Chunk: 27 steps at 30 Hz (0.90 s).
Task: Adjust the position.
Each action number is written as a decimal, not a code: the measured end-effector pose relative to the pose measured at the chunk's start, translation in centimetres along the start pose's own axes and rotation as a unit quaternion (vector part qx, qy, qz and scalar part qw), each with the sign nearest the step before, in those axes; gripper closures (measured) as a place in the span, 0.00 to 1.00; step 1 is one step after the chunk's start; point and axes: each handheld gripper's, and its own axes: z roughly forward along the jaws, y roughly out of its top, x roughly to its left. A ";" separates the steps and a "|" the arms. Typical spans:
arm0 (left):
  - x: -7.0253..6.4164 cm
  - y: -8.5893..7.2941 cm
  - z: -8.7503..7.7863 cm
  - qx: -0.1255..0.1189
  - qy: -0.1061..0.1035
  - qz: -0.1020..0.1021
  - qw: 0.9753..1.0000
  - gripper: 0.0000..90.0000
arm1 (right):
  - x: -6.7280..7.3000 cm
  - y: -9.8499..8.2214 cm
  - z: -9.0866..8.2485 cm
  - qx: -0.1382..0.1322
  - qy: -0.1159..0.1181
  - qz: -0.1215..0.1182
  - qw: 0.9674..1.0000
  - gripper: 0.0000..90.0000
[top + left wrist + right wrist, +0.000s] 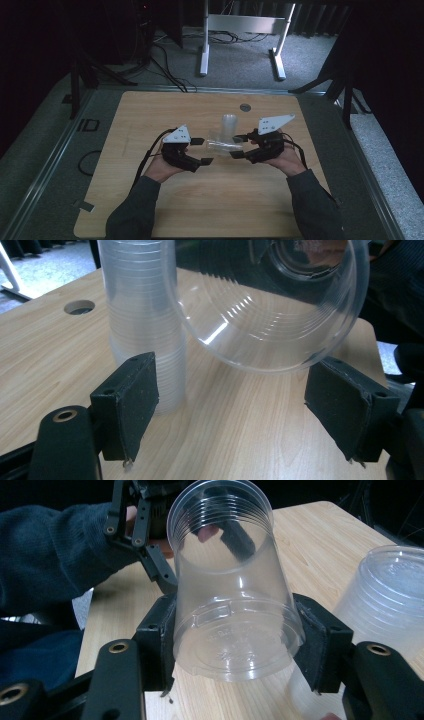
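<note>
I hold the clear cup (235,590) clamped on its side in the right hand-held gripper (235,645), its rim between the unclenched left hand-held gripper (230,410) jaws; transfer pending, stack of cups (142,325) just beyond.

- We are in a lab or test room: dark curtains, grey carpet (240,55).
- We see loose cables (167,70), a white stand (240,30) and a framed wooden tabletop (150,125).
</note>
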 end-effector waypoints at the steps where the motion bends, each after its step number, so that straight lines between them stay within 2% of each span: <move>1: 0.0 0.0 0.0 -0.001 -0.002 0.000 1.000 0.24 | 0.0 0.0 0.0 -0.002 0.001 0.001 1.000 0.46; 15: 0.3 0.1 0.0 -0.028 -0.022 -0.017 0.999 0.25 | -0.1 0.0 0.0 -0.032 0.013 0.010 0.999 0.46; 16: 0.4 0.1 0.0 -0.041 -0.029 -0.023 0.998 0.25 | -0.2 0.0 0.0 -0.040 0.017 0.014 0.999 0.46; 22: 0.4 0.0 0.2 -0.057 -0.041 -0.033 0.997 0.25 | -0.2 0.0 0.1 -0.052 0.021 0.017 0.998 0.46; 23: 0.5 -0.2 0.4 -0.069 -0.049 -0.043 0.995 0.25 | -0.2 0.0 0.3 -0.058 0.025 0.019 0.998 0.46; 24: 0.5 -0.2 0.4 -0.069 -0.049 -0.043 0.995 0.25 | -0.2 0.0 0.3 -0.060 0.023 0.020 0.998 0.46; 27: 0.6 -0.3 0.5 -0.085 -0.060 -0.054 0.993 0.26 | -0.2 0.0 0.3 -0.065 0.023 0.021 0.997 0.46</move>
